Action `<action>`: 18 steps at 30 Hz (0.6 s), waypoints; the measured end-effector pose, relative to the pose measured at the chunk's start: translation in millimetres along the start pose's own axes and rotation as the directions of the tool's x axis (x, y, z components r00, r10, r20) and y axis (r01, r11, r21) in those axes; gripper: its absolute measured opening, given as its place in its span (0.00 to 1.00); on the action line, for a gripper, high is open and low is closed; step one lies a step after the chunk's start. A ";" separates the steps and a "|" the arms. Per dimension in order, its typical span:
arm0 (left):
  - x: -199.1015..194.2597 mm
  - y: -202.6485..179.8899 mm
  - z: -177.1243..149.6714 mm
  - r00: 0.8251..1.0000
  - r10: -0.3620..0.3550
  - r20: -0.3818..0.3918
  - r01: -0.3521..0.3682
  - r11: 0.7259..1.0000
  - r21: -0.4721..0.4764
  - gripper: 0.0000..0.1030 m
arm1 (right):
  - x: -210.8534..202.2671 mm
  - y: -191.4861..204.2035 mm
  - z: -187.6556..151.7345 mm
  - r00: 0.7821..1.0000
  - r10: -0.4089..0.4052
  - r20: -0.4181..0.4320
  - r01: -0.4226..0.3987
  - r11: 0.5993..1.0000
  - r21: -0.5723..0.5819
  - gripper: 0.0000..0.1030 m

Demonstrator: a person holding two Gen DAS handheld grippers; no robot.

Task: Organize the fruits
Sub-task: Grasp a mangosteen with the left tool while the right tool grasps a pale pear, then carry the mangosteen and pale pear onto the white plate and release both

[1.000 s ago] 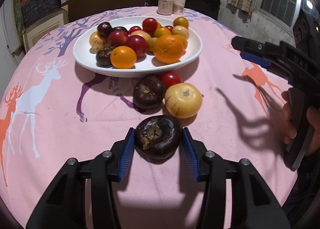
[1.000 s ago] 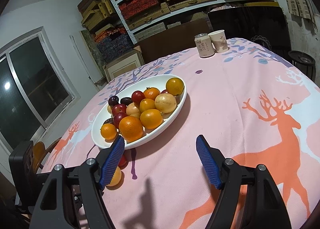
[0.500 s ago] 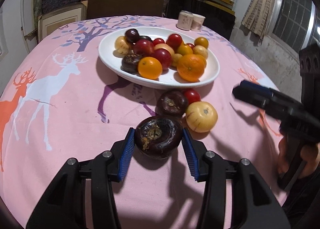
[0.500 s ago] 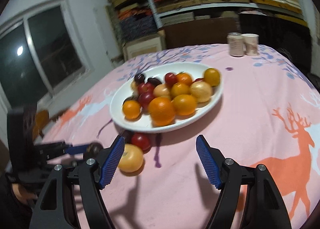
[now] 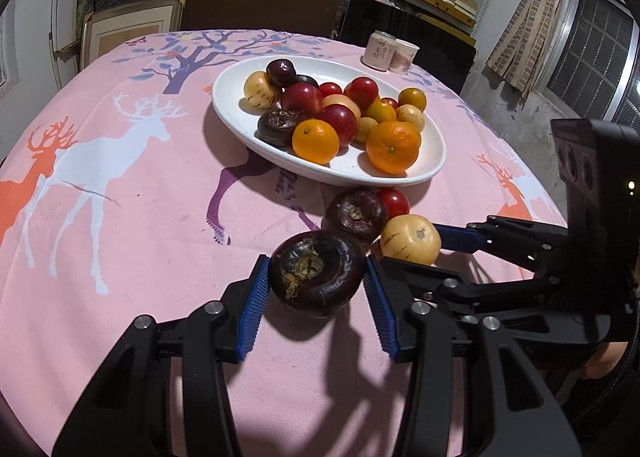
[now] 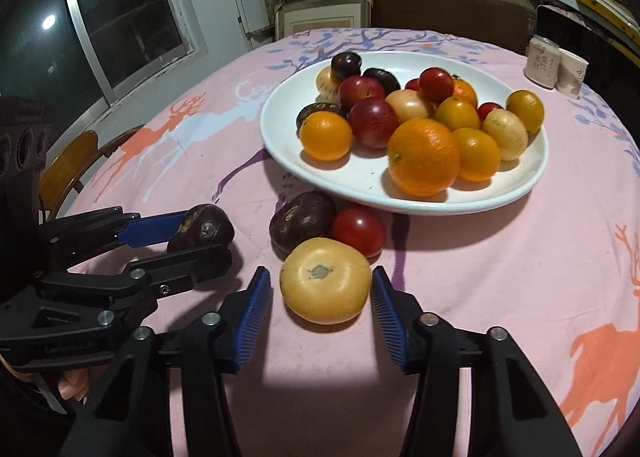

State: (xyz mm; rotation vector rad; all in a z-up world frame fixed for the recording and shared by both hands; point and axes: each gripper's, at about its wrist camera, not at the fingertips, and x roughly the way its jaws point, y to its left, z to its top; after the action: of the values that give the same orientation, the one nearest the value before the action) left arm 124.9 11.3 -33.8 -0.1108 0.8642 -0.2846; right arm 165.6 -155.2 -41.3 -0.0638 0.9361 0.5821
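Since a second ago my right gripper (image 6: 320, 291) has swung in from beside the white oval ceramic plate (image 6: 516, 189) and come down around the pale yellow round fruit (image 6: 325, 280) on the pink deer-print cloth of the desk (image 6: 500, 265). Its blue-padded jaws are closing, with that fruit between them; a thin gap shows at each pad, so I cannot say they press it. In the left wrist view this gripper (image 5: 404, 253), which stood well off to the right before, now reaches in to the yellow fruit (image 5: 410, 239).

My left gripper (image 5: 314, 283) has hardly shifted: it stays clamped on the dark purple, wrinkled round fruit (image 5: 316, 273), pads against both its sides, and its view has rolled so the plate (image 5: 236, 113) sits further right. From the right wrist view the same fruit (image 6: 206, 227) sits in that gripper (image 6: 192, 241).

Another dark purple fruit (image 6: 302, 219) and a small red tomato-like fruit (image 6: 358, 231) lie touching, just in front of the plate, which holds oranges, red, yellow and purple fruits.

Two pale paper cups (image 5: 390, 53) at the far edge carry printed characters, too small to read. Lettering on the left gripper's body is blurred.
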 end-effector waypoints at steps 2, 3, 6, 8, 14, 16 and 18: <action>0.4 -0.7 -0.3 1.000 0.000 -0.001 0.000 1.000 0.003 0.45 | 0.5 -2.1 -0.6 1.000 0.005 0.006 -0.005 1.000 0.013 0.43; 0.8 -0.4 -0.2 1.000 0.000 -0.003 0.000 1.000 0.001 0.45 | 0.3 -2.7 -1.3 1.000 0.010 0.010 -0.010 1.000 0.017 0.43; 1.6 0.2 -0.3 1.000 -0.004 -0.007 0.004 1.000 -0.003 0.45 | -4.0 -4.4 -2.3 1.000 0.004 0.031 -0.005 1.000 0.029 0.42; 2.0 0.7 0.0 1.000 -0.008 -0.007 0.008 1.000 -0.005 0.45 | -9.7 -9.2 -3.7 0.999 0.004 0.049 -0.006 0.999 0.051 0.42; 2.7 0.6 -0.4 1.000 -0.010 -0.013 0.010 1.000 -0.005 0.45 | -28.2 -21.2 -11.5 0.996 0.010 0.085 -0.018 0.995 0.095 0.42; 2.6 0.3 -0.5 1.000 -0.011 -0.014 0.011 1.000 -0.004 0.45 | -35.3 -24.9 -15.9 0.995 0.007 0.098 -0.017 0.994 0.104 0.42; 3.2 0.2 -0.4 1.000 -0.010 -0.015 0.010 1.000 -0.004 0.45 | -41.3 -29.0 -19.6 0.994 0.002 0.111 -0.015 0.993 0.114 0.42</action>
State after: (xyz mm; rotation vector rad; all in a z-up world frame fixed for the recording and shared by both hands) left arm 126.5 10.6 -36.5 -0.1164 0.8792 -0.2931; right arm 146.9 -203.9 -26.8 0.0752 0.8606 0.5333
